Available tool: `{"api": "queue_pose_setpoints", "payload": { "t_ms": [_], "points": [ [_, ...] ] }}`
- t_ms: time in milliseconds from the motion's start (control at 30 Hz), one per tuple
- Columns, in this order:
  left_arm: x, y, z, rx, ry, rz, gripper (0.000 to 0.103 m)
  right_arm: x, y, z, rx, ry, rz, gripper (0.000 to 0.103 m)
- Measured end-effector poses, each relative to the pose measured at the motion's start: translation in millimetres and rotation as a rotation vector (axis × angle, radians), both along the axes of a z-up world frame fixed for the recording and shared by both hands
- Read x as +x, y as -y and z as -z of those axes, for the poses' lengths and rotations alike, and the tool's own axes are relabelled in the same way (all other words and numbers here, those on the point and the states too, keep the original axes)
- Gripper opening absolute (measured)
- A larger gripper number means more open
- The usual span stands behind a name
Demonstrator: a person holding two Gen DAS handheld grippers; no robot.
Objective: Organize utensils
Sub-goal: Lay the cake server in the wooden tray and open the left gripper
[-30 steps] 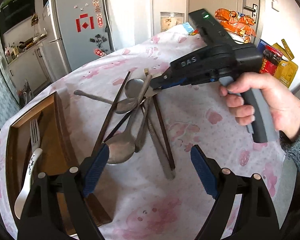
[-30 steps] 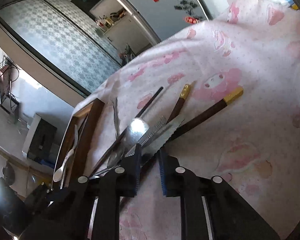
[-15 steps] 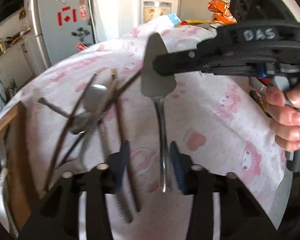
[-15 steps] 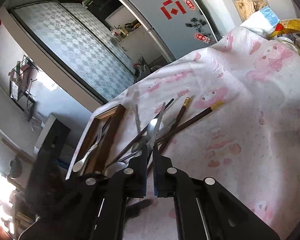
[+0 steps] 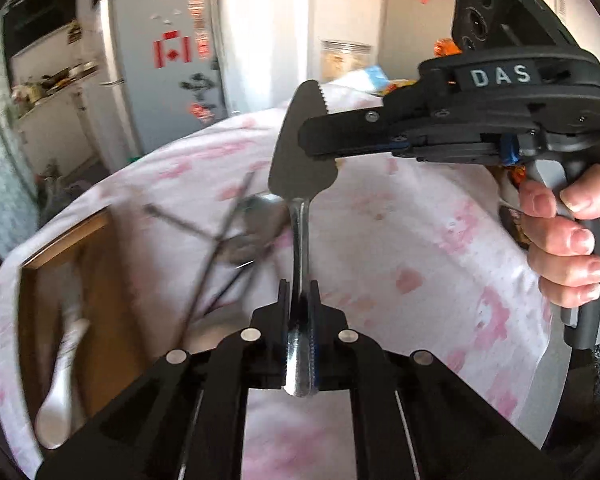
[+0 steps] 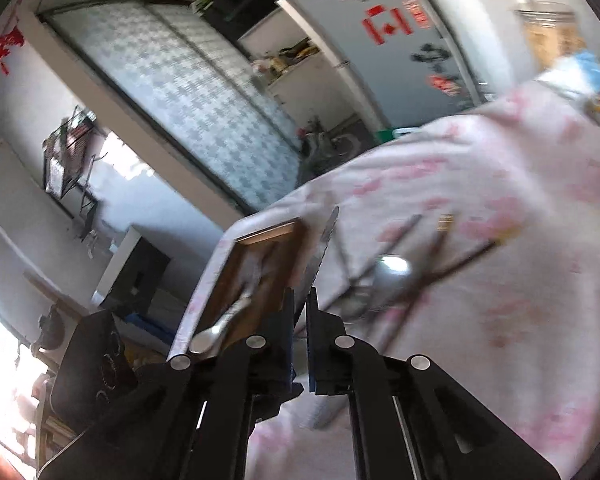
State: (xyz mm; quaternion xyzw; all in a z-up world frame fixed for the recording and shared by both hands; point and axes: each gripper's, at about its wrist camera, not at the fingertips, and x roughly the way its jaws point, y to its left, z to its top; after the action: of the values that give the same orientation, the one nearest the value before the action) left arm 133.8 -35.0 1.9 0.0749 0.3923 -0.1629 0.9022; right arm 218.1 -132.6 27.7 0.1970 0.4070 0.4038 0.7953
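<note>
Utensils are mid-sort, and the one in play is the flat, triangular steel cake server with a serrated edge (image 5: 300, 160). A second ago it lay in the heap on the bench (image 5: 380, 248) under its pink-printed cloth, with the right hand-held gripper (image 5: 320, 136) nipping its blade and the left one standing wide apart above. Now the server is clear of the bench, held between both tools: the right hand-held gripper is clamped on the blade, and the left hand-held gripper (image 5: 299, 320) has come together on the handle.

That looks like a hand-over. The likely next step is for the right to let go so the left can carry the server to the wooden tray (image 5: 100, 264) at the bench's left end, where a white ceramic spoon (image 5: 62, 368) already lies.

Left behind in a blurred pile are the dark chopsticks (image 5: 216, 264) and metal spoons (image 5: 252, 224).
</note>
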Motion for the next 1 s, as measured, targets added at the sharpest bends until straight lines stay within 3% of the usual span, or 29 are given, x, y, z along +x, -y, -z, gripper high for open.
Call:
{"api": "queue_pose_setpoints", "payload": {
  "t_ms": [300, 467, 633, 700, 733, 767, 800, 833, 1000],
  "points": [
    [-25.5, -129.2, 15.0, 0.011, -0.068, -0.223, 0.009, 4.0, -146.4, 28.9, -0.021, -0.065, -0.162, 0.006],
    [-24.4, -159.5, 29.5, 0.004, -0.098, -0.286, 0.009, 8.7, -185.2, 46.1, -0.072, -0.089, -0.170, 0.007],
    [-23.2, -167.1, 31.2, -0.013, -0.088, -0.295, 0.009, 8.7, -197.0, 57.6, -0.124, -0.113, -0.175, 0.013],
    [-24.7, -163.0, 31.6, -0.003, -0.080, -0.297, 0.012, 5.3, -190.6, 57.5, -0.096, -0.130, -0.187, 0.029],
    [-26.0, -161.5, 30.1, -0.001, -0.069, -0.301, 0.022, 2.5, -184.3, 54.8, -0.088, -0.126, -0.186, 0.054],
    [-29.1, -160.8, 28.3, -0.002, -0.058, -0.307, 0.028, -0.5, -176.3, 51.4, -0.087, -0.116, -0.183, 0.073],
    [-31.5, -161.0, 24.7, -0.003, -0.039, -0.317, 0.042, -4.4, -167.9, 48.3, -0.094, -0.106, -0.192, 0.074],
    [-33.9, -161.4, 20.4, -0.005, -0.020, -0.323, 0.050, -5.7, -161.6, 45.3, -0.099, -0.099, -0.199, 0.074],
    [-44.4, -146.9, 0.9, -0.025, 0.032, -0.287, 0.058, -2.6, -85.9, 20.1, -0.126, -0.023, -0.108, 0.074]
  ]
}}
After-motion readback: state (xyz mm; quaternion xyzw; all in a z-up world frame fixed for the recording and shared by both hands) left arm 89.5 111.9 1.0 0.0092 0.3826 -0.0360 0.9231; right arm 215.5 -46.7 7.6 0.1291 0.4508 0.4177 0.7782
